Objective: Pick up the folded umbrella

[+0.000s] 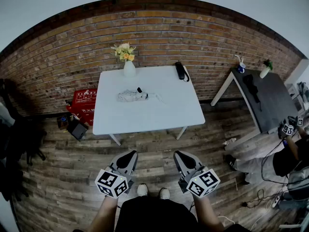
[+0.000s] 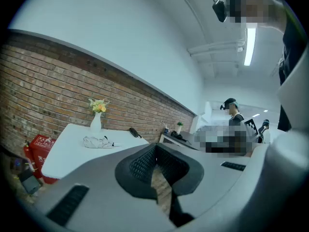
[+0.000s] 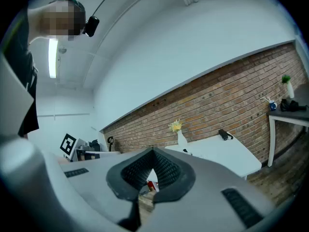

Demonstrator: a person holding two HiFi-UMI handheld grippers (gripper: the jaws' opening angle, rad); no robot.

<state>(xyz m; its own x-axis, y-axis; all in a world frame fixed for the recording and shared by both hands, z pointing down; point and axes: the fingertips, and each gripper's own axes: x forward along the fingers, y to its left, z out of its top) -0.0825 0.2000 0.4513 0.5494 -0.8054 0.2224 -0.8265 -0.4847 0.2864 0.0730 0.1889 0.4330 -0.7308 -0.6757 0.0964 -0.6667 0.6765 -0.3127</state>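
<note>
I am standing back from a white table point(image 1: 145, 117) set against a brick wall, with both grippers held low in front of me, well apart from it. The left gripper point(image 1: 128, 157) has its jaws closed pad to pad with nothing between them. The right gripper point(image 1: 181, 157) looks the same in its own view: its tips meet and it holds nothing.

The folded umbrella point(image 1: 137, 96) lies flat on the table, a little left of the middle and well ahead of both grippers. A white vase of yellow flowers point(image 1: 129, 67) stands behind it, near the wall. The umbrella's long axis runs left to right across my view, roughly parallel to the table's near edge and so crosswise to the way both grippers point. It sits almost straight ahead of the left gripper, which I judge the nearer of the two. The left gripper view shows it ahead and off to the left.

The umbrella is a short, pale grey bundle of crumpled fabric. There is a small dark part on its top, and a thin pale strand trails off its right end. I would have to step forward and open the jaws before closing across its narrow width.
</note>
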